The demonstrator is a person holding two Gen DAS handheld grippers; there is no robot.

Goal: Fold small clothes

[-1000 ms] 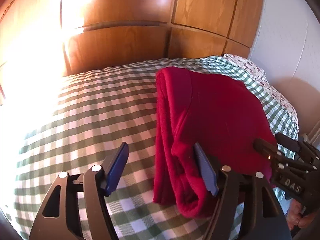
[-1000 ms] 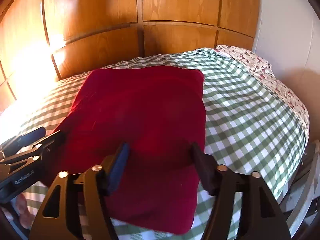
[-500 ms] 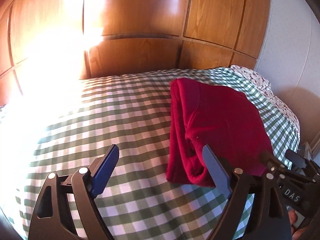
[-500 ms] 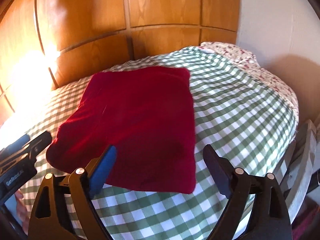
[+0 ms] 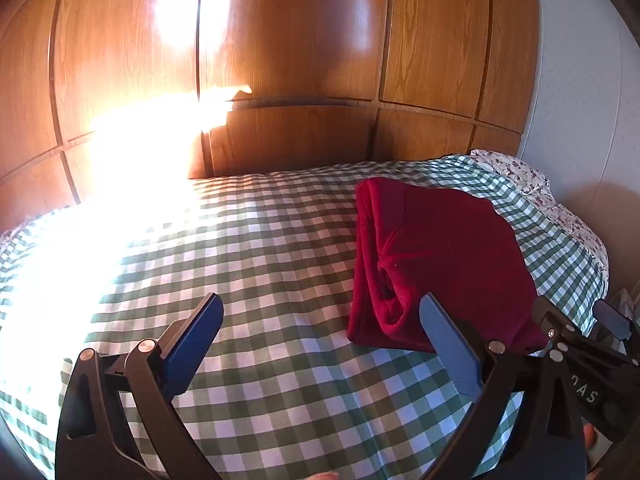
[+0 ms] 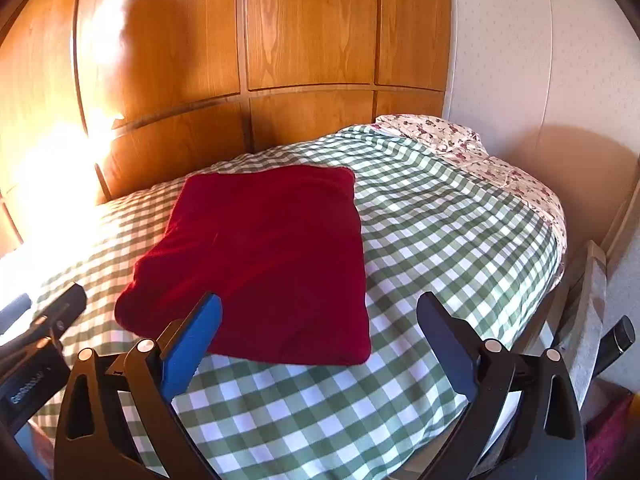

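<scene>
Both grippers, left (image 5: pixel 320 340) & right (image 6: pixel 320 340), have pulled back w/ jaws wide apart, so the red top (image 6: pixel 260 256) on the bed (image 6: pixel 440 232) looks folded.

A dark red garment (image 6: pixel 260 256) of soft, matt, fleecy cloth lies folded on a bed (image 6: pixel 440 240). The bed's cover is smooth woven cotton-like cloth in a green and white check. A pillow (image 6: pixel 432 134) at the head is thin white cloth with a small floral print. Behind the bed, wooden panelling (image 6: pixel 308 24) has a glossy varnished finish with visible grain. The wall (image 6: pixel 520 60) looks matt and lightly textured. Both the left gripper (image 5: pixel 320 340) and the right gripper (image 6: pixel 320 340) are matt black plastic with blue ridged pads (image 6: pixel 192 344) and shiny metal rivets (image 6: pixel 492 345).
</scene>
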